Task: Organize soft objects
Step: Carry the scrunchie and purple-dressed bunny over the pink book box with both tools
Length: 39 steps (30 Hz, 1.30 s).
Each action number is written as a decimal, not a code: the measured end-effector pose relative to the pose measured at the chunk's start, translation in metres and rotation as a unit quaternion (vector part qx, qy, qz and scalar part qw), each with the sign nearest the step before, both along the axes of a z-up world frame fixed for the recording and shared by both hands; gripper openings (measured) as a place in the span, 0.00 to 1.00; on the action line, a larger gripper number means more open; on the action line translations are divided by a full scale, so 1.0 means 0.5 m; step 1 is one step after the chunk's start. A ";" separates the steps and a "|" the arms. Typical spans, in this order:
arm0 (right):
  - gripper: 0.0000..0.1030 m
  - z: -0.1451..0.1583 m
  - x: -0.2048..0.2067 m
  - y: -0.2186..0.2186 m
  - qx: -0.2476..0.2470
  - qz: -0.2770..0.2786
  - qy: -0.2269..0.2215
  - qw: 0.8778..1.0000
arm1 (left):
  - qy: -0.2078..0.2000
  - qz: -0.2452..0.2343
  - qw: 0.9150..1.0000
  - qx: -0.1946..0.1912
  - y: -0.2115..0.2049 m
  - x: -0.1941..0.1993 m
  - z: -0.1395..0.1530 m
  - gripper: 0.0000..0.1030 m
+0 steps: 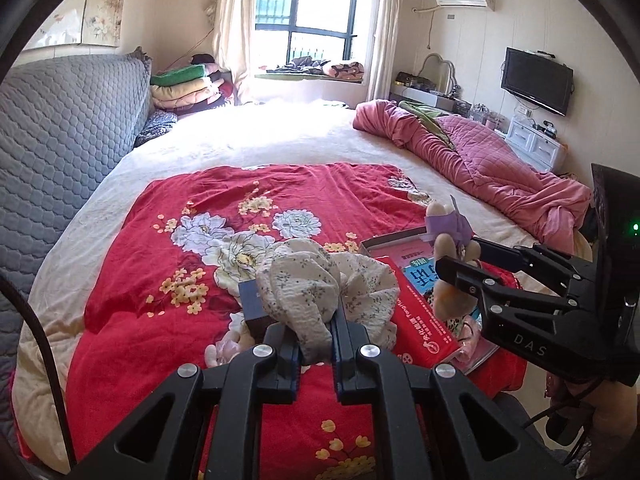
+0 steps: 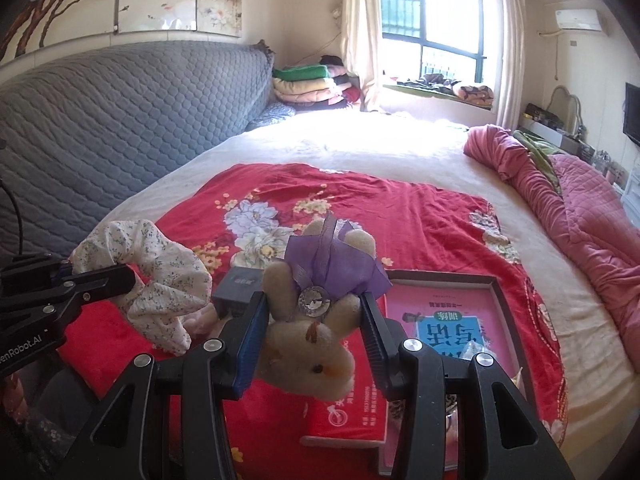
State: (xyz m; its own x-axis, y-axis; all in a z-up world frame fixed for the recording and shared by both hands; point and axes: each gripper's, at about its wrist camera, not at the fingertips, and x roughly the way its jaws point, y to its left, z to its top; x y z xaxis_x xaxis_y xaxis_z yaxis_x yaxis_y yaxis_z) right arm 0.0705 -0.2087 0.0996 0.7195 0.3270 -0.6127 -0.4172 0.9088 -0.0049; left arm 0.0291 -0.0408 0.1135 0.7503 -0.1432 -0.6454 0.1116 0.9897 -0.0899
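Observation:
My left gripper [image 1: 316, 340] is shut on a white floral scrunchie [image 1: 320, 280] and holds it above the red floral cloth [image 1: 168, 300]. The scrunchie also shows in the right wrist view [image 2: 160, 276], with the left gripper [image 2: 96, 280] at the left. My right gripper [image 2: 316, 340] is shut on a small beige plush bunny [image 2: 312, 344] with a purple ribbon, held upside down above the books. In the left wrist view the bunny [image 1: 448, 248] and right gripper [image 1: 460, 268] are at the right.
A red book [image 2: 352, 408], a pink book in a box lid [image 2: 452, 316] and a small dark box [image 2: 236, 286] lie on the red cloth. A pink quilt [image 1: 480, 160] lies bunched at the right. A grey quilted headboard [image 1: 60, 140] stands left.

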 end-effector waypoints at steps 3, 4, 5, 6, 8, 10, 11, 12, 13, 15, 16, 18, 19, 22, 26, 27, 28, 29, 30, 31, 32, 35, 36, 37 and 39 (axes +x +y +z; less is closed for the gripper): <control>0.46 0.003 0.004 -0.024 0.001 -0.014 -0.002 1.000 | -0.004 -0.008 1.000 0.002 -0.020 0.010 0.011 0.11; 0.46 0.005 0.004 -0.032 0.003 -0.018 -0.003 1.000 | -0.005 -0.011 1.000 0.002 -0.027 0.015 0.013 0.11; 0.46 0.006 0.005 -0.041 0.005 -0.022 -0.003 1.000 | -0.005 -0.013 1.000 0.000 -0.035 0.020 0.016 0.11; 0.46 0.006 0.006 -0.049 0.007 -0.026 -0.004 1.000 | -0.004 -0.017 1.000 0.000 -0.043 0.025 0.018 0.11; 0.46 0.006 0.010 -0.067 0.012 -0.035 -0.003 0.999 | -0.003 -0.021 1.000 0.002 -0.059 0.037 0.019 0.11; 0.46 0.004 0.013 -0.086 0.016 -0.045 -0.003 0.999 | -0.001 -0.027 1.000 0.002 -0.073 0.047 0.018 0.11; 0.46 0.004 0.015 -0.096 0.018 -0.049 -0.003 0.999 | 0.000 -0.029 1.000 0.002 -0.080 0.052 0.018 0.11; 0.46 0.003 0.016 -0.107 0.021 -0.053 -0.003 0.998 | 0.002 -0.032 0.999 0.005 -0.089 0.056 0.017 0.11; 0.46 0.003 0.016 -0.118 0.023 -0.058 -0.003 0.998 | 0.003 -0.035 0.999 0.007 -0.096 0.060 0.016 0.11; 0.46 0.002 0.018 -0.138 0.028 -0.068 -0.005 0.997 | 0.004 -0.040 0.999 0.009 -0.110 0.068 0.013 0.11; 0.46 0.001 0.022 -0.146 0.030 -0.071 -0.004 0.997 | 0.005 -0.044 0.999 0.010 -0.117 0.072 0.012 0.11; 0.46 -0.003 0.025 -0.162 0.034 -0.077 -0.004 0.996 | 0.008 -0.047 0.999 0.013 -0.131 0.083 0.008 0.11; 0.46 -0.006 0.025 -0.171 0.035 -0.078 -0.004 0.996 | 0.010 -0.050 0.999 0.011 -0.137 0.089 0.005 0.11; 0.46 -0.015 0.025 -0.188 0.027 -0.089 -0.004 0.996 | 0.016 -0.058 0.998 0.010 -0.156 0.108 -0.002 0.11; 0.46 -0.029 0.030 -0.221 0.028 -0.104 0.002 0.994 | 0.021 -0.078 0.997 0.013 -0.196 0.130 -0.011 0.11; 0.46 -0.030 0.031 -0.232 0.031 -0.109 0.003 0.994 | 0.023 -0.082 0.996 0.012 -0.206 0.137 -0.014 0.11; 0.46 -0.031 0.032 -0.241 0.033 -0.115 0.004 0.993 | 0.027 -0.087 0.996 0.010 -0.215 0.142 -0.016 0.11; 0.46 -0.032 0.032 -0.250 0.034 -0.117 0.005 0.992 | 0.029 -0.092 0.995 0.009 -0.227 0.147 -0.018 0.11; 0.46 -0.033 0.033 -0.258 0.032 -0.121 0.004 0.992 | 0.029 -0.096 0.995 0.009 -0.236 0.151 -0.020 0.11; 0.46 -0.033 0.034 -0.264 0.028 -0.127 0.002 0.992 | 0.030 -0.100 0.995 0.010 -0.246 0.156 -0.022 0.11; 0.46 -0.033 0.033 -0.271 0.024 -0.131 -0.001 0.991 | 0.033 -0.103 0.994 0.012 -0.254 0.162 -0.025 0.11; 0.46 -0.039 0.033 -0.296 0.026 -0.139 -0.001 0.990 | 0.046 -0.111 0.993 0.010 -0.277 0.178 -0.039 0.11; 0.46 -0.041 0.033 -0.305 0.027 -0.144 -0.001 0.989 | 0.048 -0.112 0.992 0.015 -0.285 0.183 -0.044 0.11; 0.46 -0.043 0.035 -0.314 0.028 -0.148 0.000 0.989 | 0.051 -0.115 0.992 0.017 -0.293 0.188 -0.049 0.11; 0.46 -0.049 0.035 -0.331 0.028 -0.155 0.003 0.988 | 0.055 -0.119 0.991 0.017 -0.307 0.197 -0.058 0.11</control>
State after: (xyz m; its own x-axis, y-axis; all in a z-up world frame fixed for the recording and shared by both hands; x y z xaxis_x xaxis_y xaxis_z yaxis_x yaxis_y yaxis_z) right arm 0.0878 -0.3740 0.0753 0.7872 0.1253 -0.6038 -0.1193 0.9916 0.0503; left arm 0.1276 -0.1942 0.0844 0.6233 -0.2836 -0.7288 0.3332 0.9394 -0.0806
